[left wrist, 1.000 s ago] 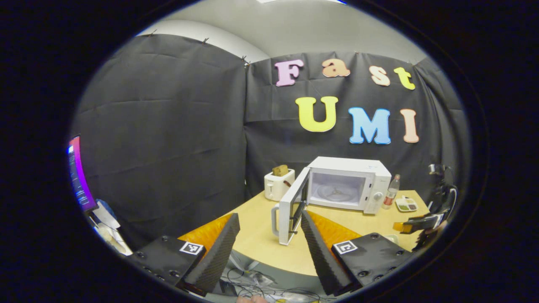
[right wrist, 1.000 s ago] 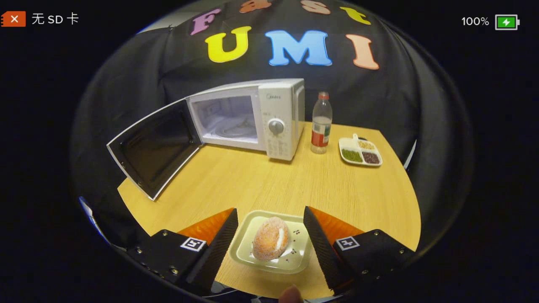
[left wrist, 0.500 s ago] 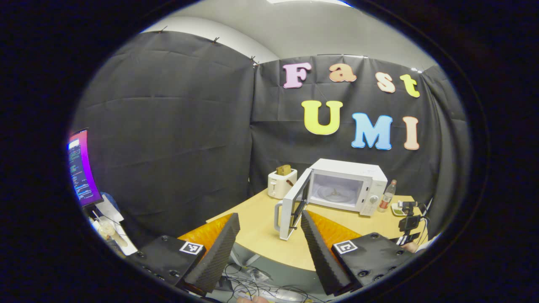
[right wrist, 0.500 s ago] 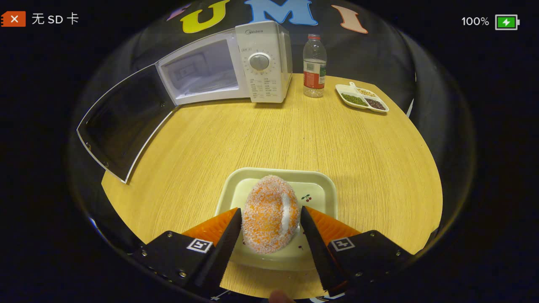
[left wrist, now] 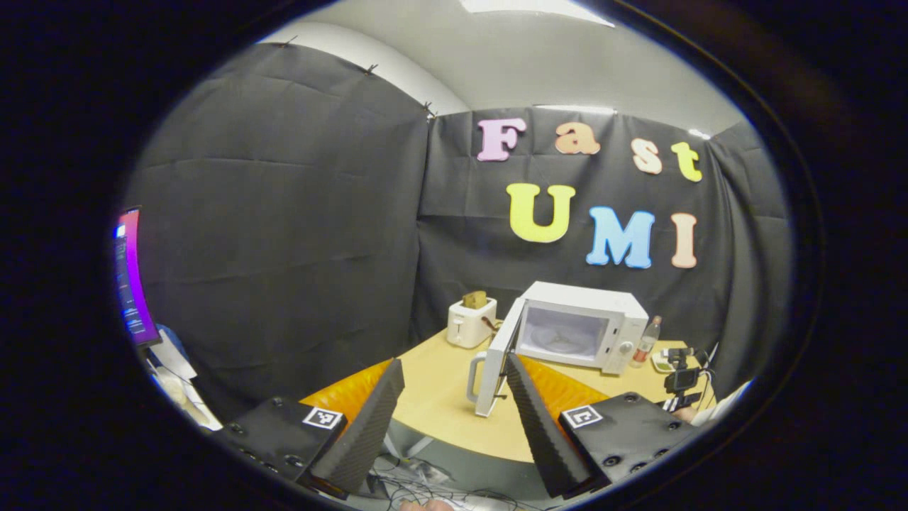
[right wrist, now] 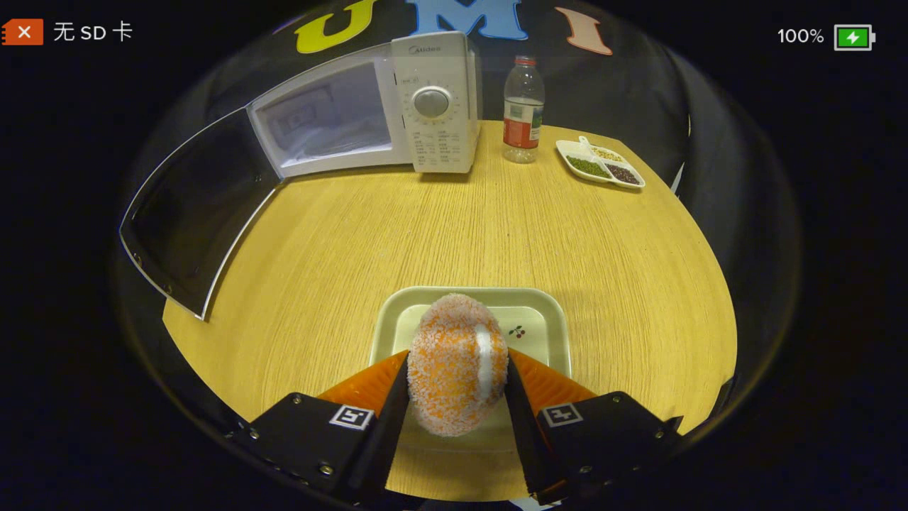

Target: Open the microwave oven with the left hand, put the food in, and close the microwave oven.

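Black cloth walls around a round wooden bench (right wrist: pixel 454 234). From my left gripper (left wrist: pixel 448 415) view I'm held back off the bench edge, jaws wide apart, nothing between them. Microwave oven (left wrist: pixel 578 328) sits at the far side of the bench, its door (left wrist: pixel 496 365) swung open toward me, handle on the near edge. Toaster (left wrist: pixel 469 321) stands left of it.

From my right gripper (right wrist: pixel 457 387) view, the jaws are clamped on the food (right wrist: pixel 457 362), a sugar-coated orange bun with a white stripe, 1 finger against each side. It sits on a pale square plate (right wrist: pixel 535 326) at the near edge of the bench, well apart from the oven. Oven cavity (right wrist: pixel 330 124) is exposed. Right of the oven: a bottle (right wrist: pixel 523 106), then a divided dish (right wrist: pixel 599 163) of beans.
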`<control>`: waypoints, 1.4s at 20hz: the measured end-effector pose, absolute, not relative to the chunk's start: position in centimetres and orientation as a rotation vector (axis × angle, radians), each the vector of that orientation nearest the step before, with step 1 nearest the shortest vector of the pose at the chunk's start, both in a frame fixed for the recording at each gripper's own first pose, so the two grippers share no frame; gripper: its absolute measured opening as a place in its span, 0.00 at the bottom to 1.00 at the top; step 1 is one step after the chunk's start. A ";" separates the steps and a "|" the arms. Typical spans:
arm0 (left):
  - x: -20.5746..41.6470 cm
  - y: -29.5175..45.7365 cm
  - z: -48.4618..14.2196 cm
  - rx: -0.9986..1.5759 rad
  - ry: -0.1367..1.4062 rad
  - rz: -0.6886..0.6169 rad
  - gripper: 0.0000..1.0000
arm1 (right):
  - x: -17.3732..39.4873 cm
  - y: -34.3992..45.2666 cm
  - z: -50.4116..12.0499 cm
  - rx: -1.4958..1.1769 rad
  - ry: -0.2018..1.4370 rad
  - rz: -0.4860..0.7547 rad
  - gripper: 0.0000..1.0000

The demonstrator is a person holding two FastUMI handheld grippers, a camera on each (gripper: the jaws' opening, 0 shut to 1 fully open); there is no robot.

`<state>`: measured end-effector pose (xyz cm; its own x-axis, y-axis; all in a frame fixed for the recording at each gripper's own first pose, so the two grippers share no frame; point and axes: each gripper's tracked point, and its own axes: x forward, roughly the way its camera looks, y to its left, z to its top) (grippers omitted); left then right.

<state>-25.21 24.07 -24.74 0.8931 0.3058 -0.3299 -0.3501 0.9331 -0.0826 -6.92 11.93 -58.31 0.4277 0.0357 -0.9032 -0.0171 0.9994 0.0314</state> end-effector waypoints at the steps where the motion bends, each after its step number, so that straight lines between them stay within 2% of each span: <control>1: -24.9 24.6 -25.0 -0.154 0.306 0.331 0.94 | -6.9 12.2 -57.4 0.025 1.120 0.030 0.71; 3: -24.5 25.6 -24.7 -0.175 0.287 0.315 0.96 | -6.6 13.7 -55.0 0.105 1.093 0.025 0.71; 5: -23.8 26.5 -23.9 -0.183 0.248 0.295 0.94 | -5.9 15.5 -52.1 0.162 1.044 0.031 0.71; 12: -23.6 30.0 -22.2 -0.203 0.209 0.314 0.94 | -1.8 24.1 -45.5 0.272 0.932 0.159 0.71; 18: -23.8 30.2 -21.5 -0.147 0.237 0.340 0.94 | 3.6 29.6 -46.1 0.336 0.908 0.191 0.71; 19: -23.6 30.0 -21.7 -0.149 0.249 0.350 0.96 | 4.6 30.1 -46.6 0.338 0.908 0.193 0.71; 21: -23.0 29.7 -21.9 -0.138 0.269 0.370 0.94 | 6.7 31.1 -47.5 0.351 0.901 0.201 0.71; 26: -21.8 29.2 -22.6 -0.100 0.335 0.423 0.96 | 11.4 32.8 -50.3 0.411 0.901 0.182 0.71; 28: -21.2 29.3 -23.2 -0.118 0.360 0.467 0.94 | 14.1 33.4 -51.7 0.435 0.872 0.158 0.71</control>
<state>-21.24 29.26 -23.16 0.8310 0.4192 -0.3656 -0.4603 0.8873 -0.0289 14.07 33.35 -51.72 0.6383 0.3088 -0.7051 0.0409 0.9011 0.4316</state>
